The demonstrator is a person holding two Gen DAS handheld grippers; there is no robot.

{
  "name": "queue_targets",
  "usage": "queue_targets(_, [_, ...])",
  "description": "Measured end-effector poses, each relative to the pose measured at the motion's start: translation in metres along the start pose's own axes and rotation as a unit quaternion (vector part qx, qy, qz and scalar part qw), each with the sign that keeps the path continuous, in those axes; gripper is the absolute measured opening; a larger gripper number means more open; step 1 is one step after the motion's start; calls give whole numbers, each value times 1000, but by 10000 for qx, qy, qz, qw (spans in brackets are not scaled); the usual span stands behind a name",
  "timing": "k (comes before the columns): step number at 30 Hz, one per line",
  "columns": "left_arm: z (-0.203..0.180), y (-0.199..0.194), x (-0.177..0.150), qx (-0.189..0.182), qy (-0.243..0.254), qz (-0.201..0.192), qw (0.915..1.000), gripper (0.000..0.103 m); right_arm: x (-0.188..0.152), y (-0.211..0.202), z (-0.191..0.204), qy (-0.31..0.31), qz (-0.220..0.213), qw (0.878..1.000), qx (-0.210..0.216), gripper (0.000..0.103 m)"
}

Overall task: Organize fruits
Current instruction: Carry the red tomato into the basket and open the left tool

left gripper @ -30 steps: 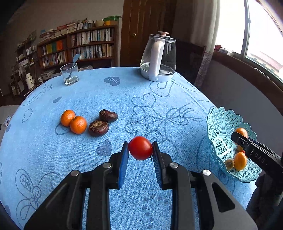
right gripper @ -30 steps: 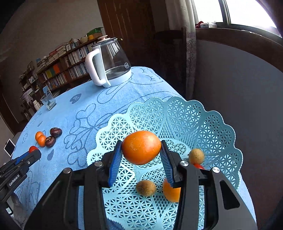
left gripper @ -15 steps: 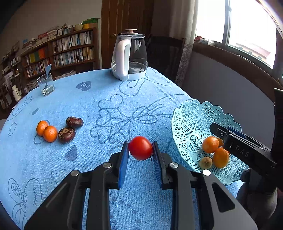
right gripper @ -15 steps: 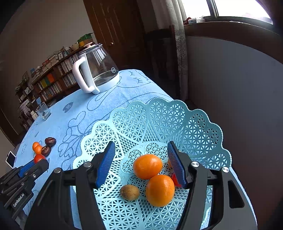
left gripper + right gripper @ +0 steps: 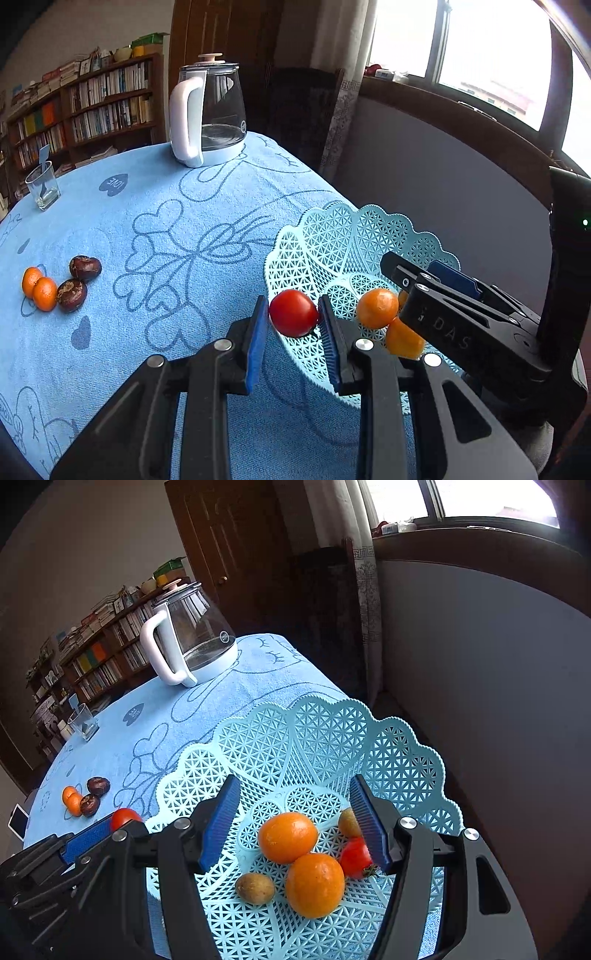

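My left gripper (image 5: 291, 302) is shut on a red tomato (image 5: 293, 314), held above the blue tablecloth just left of the turquoise lattice basket (image 5: 332, 225). The right wrist view shows this tomato (image 5: 123, 818) at the basket's left rim. My right gripper (image 5: 294, 786) hangs open over the basket (image 5: 332, 731) with nothing between its blue pads. Below it lie two oranges (image 5: 287, 836), two small brown fruits (image 5: 255, 888) and a red tomato (image 5: 354, 856). Two small oranges (image 5: 38, 291) and two dark brown fruits (image 5: 79, 280) sit on the cloth at the far left.
A glass kettle with a white handle (image 5: 207, 114) stands at the back of the table. A drinking glass (image 5: 42, 184) is at the back left. The basket sits near the table's right edge, by a grey wall and window. Bookshelves fill the background.
My left gripper carried the tomato rightward up to the basket's edge. My right gripper opened and the orange it held now lies in the basket.
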State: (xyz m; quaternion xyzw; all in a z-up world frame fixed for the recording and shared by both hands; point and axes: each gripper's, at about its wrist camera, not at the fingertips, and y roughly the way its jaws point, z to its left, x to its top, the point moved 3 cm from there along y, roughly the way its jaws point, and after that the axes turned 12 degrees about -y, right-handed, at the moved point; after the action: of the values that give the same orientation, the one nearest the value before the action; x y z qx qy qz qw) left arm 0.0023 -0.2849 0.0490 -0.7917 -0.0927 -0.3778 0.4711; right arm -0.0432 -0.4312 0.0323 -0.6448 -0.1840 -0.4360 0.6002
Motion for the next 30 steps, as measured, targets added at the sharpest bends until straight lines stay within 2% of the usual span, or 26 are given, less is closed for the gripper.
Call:
queue_targets(1, [-1,1,0,-1,-3,15,10000,40,0,0,0,7,2,10000,-7,64])
queue_targets(2, [0,1,0,39,-39,-9,10000,57,0,0,-2,42,-1,10000,-45,65])
queue_targets(3, [3,0,0,88,-100,-78,9999,64,0,0,-5,88,-6,9999,-51,65])
queue_targets(4, [6,-1,1,89,-154,-118,9998,76,1,0,-7,116,-2,9999,-47,66])
queue_targets(5, [8,-1,2,97,-194,-136,9997,82,1,0,-9,125,-9,9999,-63,67])
queue_targets(10, [17,-4,4,359,-207,-286,9987,90,0,0,-7,107,-24,9999,-85,68])
queue_targets(21, [26,-13,6,815,-52,-566,9951,93,0,0,-5,144,-43,9998,-109,68])
queue_targets(30, [35,-19,7,978,-75,-660,9930,93,0,-1,0,106,-79,9999,-86,69])
